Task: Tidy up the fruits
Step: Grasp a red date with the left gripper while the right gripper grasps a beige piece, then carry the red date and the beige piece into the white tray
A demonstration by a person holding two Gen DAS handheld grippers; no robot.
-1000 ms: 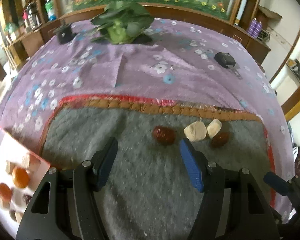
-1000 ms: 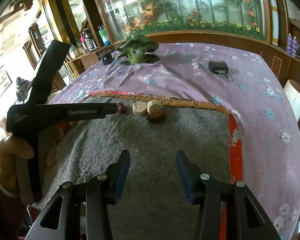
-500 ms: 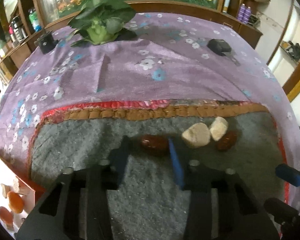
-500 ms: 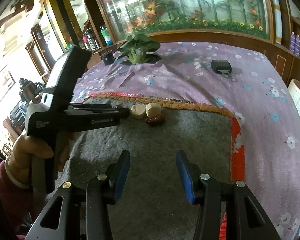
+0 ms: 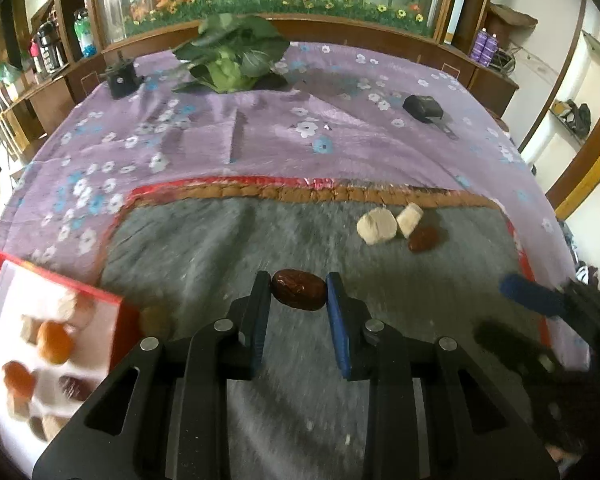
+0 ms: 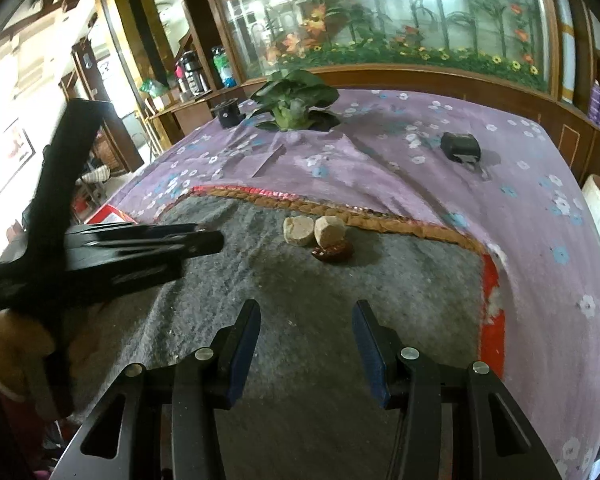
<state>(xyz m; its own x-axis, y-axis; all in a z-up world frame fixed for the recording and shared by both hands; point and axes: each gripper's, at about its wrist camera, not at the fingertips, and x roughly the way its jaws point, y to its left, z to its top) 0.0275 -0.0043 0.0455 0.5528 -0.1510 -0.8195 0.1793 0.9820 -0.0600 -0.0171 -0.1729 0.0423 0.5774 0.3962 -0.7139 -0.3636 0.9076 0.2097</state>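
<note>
Grey felt mat (image 5: 204, 248) on the floral-cloth desk. My left hand-held gripper (image 5: 299, 292) is clenched on a red date (image 5: 299, 290), lifted clear. Right hand-held gripper (image 6: 305, 322) hangs released. Next, I judge: carry it left to the red-rimmed tray (image 5: 112, 312).

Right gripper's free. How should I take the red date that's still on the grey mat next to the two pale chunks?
Grip the red date across its short middle, coming down from above on its near, open side. It lies flat with its long axis running sideways, and the two pale chunks crowd its far side. The right gripper has its jaws open.
</note>
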